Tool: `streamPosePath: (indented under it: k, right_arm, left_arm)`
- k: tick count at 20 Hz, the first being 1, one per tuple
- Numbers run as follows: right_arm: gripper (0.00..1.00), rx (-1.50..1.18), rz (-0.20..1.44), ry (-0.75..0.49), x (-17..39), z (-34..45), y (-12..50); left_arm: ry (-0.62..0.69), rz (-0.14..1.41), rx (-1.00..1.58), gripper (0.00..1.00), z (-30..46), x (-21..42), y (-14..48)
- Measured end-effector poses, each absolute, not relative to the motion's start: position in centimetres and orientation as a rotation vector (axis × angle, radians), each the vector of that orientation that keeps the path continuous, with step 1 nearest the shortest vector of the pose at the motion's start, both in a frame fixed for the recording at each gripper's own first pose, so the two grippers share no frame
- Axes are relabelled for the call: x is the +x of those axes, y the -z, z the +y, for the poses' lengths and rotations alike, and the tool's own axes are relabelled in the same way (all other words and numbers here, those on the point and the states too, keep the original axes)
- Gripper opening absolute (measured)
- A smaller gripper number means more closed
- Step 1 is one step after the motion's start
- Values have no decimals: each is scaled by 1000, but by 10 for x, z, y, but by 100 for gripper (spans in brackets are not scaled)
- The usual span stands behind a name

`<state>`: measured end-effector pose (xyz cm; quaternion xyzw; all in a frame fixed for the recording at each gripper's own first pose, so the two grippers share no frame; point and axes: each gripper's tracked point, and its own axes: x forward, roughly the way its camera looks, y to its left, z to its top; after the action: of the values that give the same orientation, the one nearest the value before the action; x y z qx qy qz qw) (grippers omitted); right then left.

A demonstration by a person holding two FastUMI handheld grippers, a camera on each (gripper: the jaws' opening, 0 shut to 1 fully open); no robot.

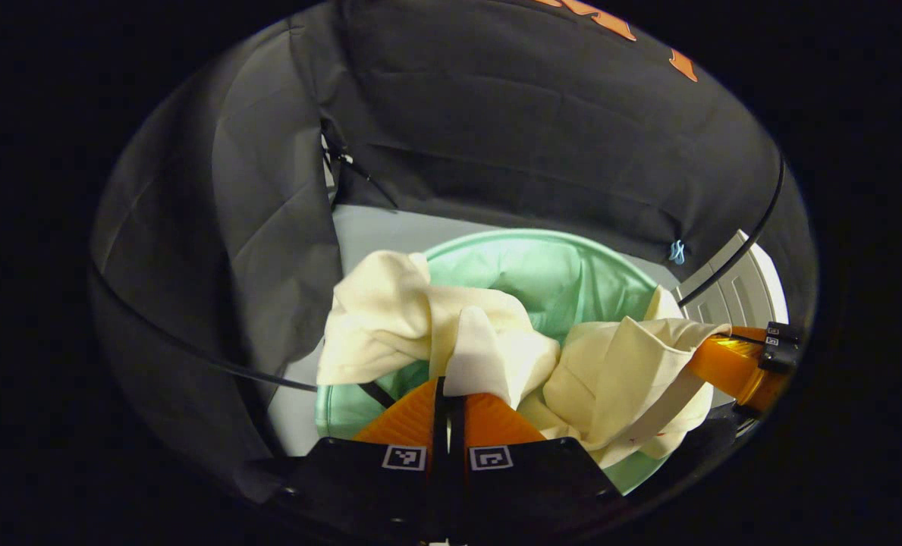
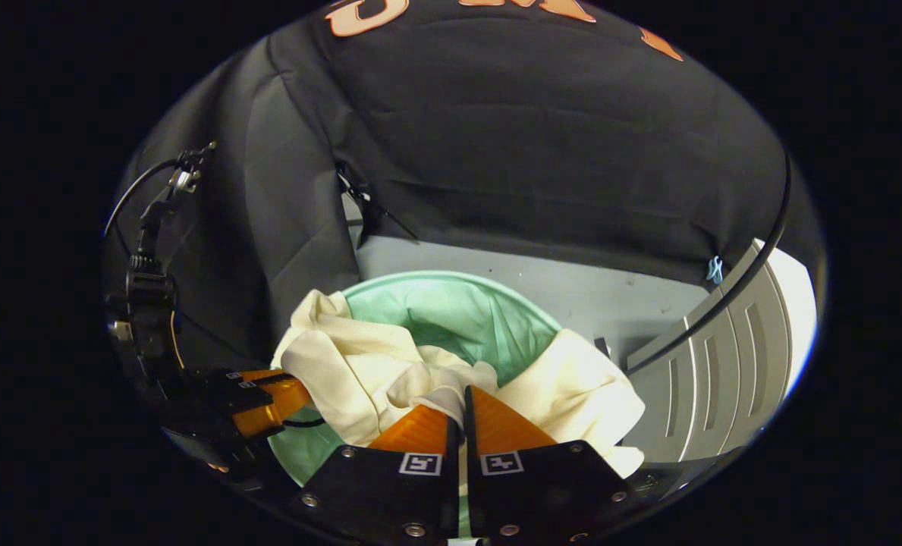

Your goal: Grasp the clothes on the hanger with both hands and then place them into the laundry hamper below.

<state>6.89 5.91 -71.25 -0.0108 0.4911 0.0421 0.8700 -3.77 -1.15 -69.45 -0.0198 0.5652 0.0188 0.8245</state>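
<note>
- In the left gripper view, a cream-coloured garment [image 1: 451, 334] is seen draped across the mouth of a round, pale green laundry hamper [image 1: 557, 273].
- The cloth is crumpled into soft folds; one bunch is piled over the hamper's near-left rim, another is spread toward its right side, and the green lining is left exposed behind them.
- A fold of the garment is pinched by the left hand-held gripper [image 1: 448, 387], whose two fingers are pressed together on the cloth, with a flap standing up just beyond the tips.
- At the right edge of the same view, the right hand-held gripper [image 1: 712, 345] is met by the other bunch of cloth, which is wrapped around its tips.
- In the right gripper view, the same garment [image 2: 359, 371] is shown lying over the hamper [image 2: 458, 311], with part hanging over the left rim and part over the right rim.
- The right hand-held gripper [image 2: 462, 398] is closed on a gathered fold at the middle of the garment, with hardly any gap left between its fingers.
- The left hand-held gripper [image 2: 299, 394] is seen at the lower left, its tips touching the cloth's left portion.
- The hamper is stood on a grey floor [image 2: 572, 288], beside a white panelled cabinet [image 2: 731, 356].
</note>
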Motion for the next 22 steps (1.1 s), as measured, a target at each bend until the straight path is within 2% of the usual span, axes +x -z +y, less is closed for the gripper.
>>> streamPosePath:
  k: [6, 9, 11, 13, 15, 16, 17, 18, 20, 22]
  right_arm:
    - [11, 20, 1153, -17, 51, 46, 749]
    - [13, 22, 1172, -17, 46, 45, 753]
    - [19, 26, 1180, -19, 44, 47, 751]
    - [24, 34, 1179, -18, 44, 47, 752]
    - [34, 47, 1177, -21, 43, 50, 750]
    - [34, 51, 1175, -23, 43, 51, 748]
    - [51, 54, 1170, -26, 45, 52, 745]
    - [59, 55, 1166, -26, 45, 52, 744]
    - [72, 56, 1161, -29, 42, 51, 737]
    - [86, 57, 1152, -38, 41, 50, 731]
  left_arm:
    - [-57, 1301, -41, 8, -10, -58, 720]
    - [-52, 1321, -45, 15, -13, -62, 721]
    - [-54, 1317, -42, 23, -13, -62, 721]
    - [-52, 1311, -41, 27, -13, -59, 720]
    - [-46, 1308, -41, 28, -15, -58, 717]
    - [-47, 1307, -39, 31, -18, -58, 713]
    - [-50, 1306, -36, 43, -18, -59, 712]
    - [-53, 1305, -35, 58, -19, -58, 709]
    - [-61, 1301, -36, 62, -17, -60, 706]
    - [-74, 1297, -21, 99, -14, -60, 699]
